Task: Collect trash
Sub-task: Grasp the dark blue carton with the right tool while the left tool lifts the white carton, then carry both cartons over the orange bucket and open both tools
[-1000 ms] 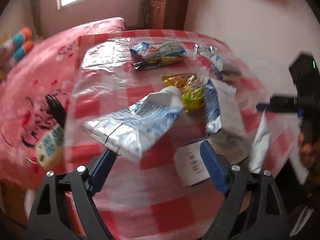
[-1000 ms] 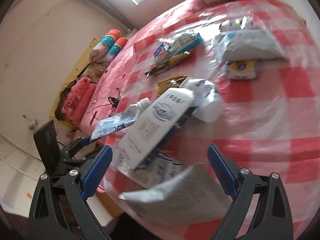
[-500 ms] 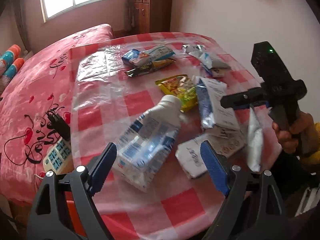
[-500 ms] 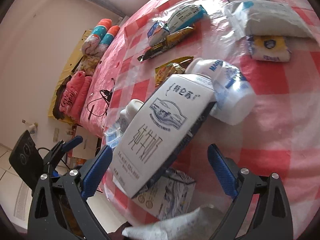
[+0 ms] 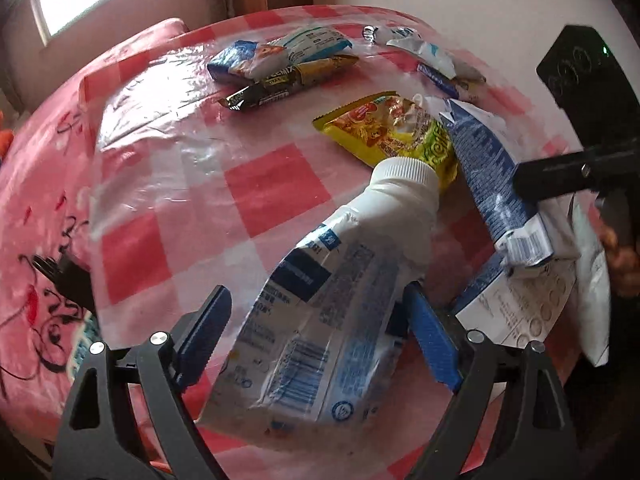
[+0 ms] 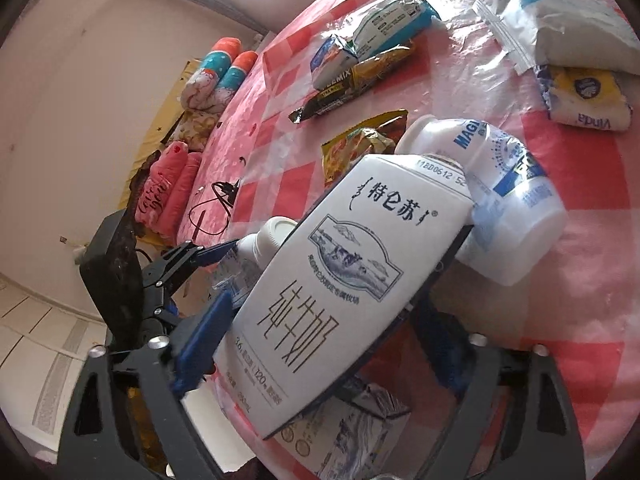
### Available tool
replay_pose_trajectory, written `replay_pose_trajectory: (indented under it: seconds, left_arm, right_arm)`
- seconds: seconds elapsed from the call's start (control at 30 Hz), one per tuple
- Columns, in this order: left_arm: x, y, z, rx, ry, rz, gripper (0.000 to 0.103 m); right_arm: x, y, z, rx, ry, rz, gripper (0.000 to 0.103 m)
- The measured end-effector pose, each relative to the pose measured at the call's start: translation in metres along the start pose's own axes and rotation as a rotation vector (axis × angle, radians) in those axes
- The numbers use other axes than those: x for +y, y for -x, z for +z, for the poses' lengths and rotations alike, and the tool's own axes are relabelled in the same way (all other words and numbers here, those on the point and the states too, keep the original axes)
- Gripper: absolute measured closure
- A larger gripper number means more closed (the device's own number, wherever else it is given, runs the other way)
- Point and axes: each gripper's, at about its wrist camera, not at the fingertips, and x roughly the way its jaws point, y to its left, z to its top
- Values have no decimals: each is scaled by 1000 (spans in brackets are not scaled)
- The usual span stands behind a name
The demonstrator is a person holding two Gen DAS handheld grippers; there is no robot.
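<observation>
Facing milk carton (image 6: 336, 280) print, right-wrist only

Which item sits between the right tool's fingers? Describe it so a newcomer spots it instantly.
On the red-and-white checked table, look at the near edge, just ahead of the right tool. The white milk carton lies tilted there, its top against a squat white bottle. Only it carries a blue oval landscape print with large dark characters beneath.
</observation>
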Motion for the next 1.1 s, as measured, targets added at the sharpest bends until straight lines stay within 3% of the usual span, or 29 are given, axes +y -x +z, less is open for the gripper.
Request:
replay_pose_trajectory:
  seconds: [0.17,0.23,0.37,0.43,0.5,0.6,0.7,0.77,0.83,0.87,1.1]
  left_arm:
    - [-12,-8,-5,16,19,-39,13]
    - [-27,-12,-8,10,-40,23,11]
    - [-32,-11,-8,-11,-1,37,11]
    - [-32,-10,-8,-25,27,50,20]
    - [-36,-7,-11,-38,48,100,22]
    - [-38,-6,-13,-47,126,139,22]
    - [-39,-4,-17,-57,178,145,22]
    - [-40,2,-20,-76,205,137,22]
    - [-40,9,-23,-100,243,128,22]
    - [-40,12,-25,-110,257,123,22]
    - [-43,50,-44,-228,371,83,22]
  right_arm:
    - [-2,0,3,-9,-1,9,18]
    - [-3,-2,5,-9,-3,12,18]
    - [-4,2,4,-18,10,-6,18]
    - [-4,3,3,-21,13,-9,18]
    - [-5,4,1,-24,14,-4,19]
    - [-5,5,-1,-28,12,14,32]
    - [-4,7,-3,-37,12,20,34]
    - [-2,10,-5,-42,22,14,42]
    - [0,15,-7,-58,34,11,60]
    - [1,18,-7,-65,40,17,63]
    - [27,32,-12,-110,135,-4,63]
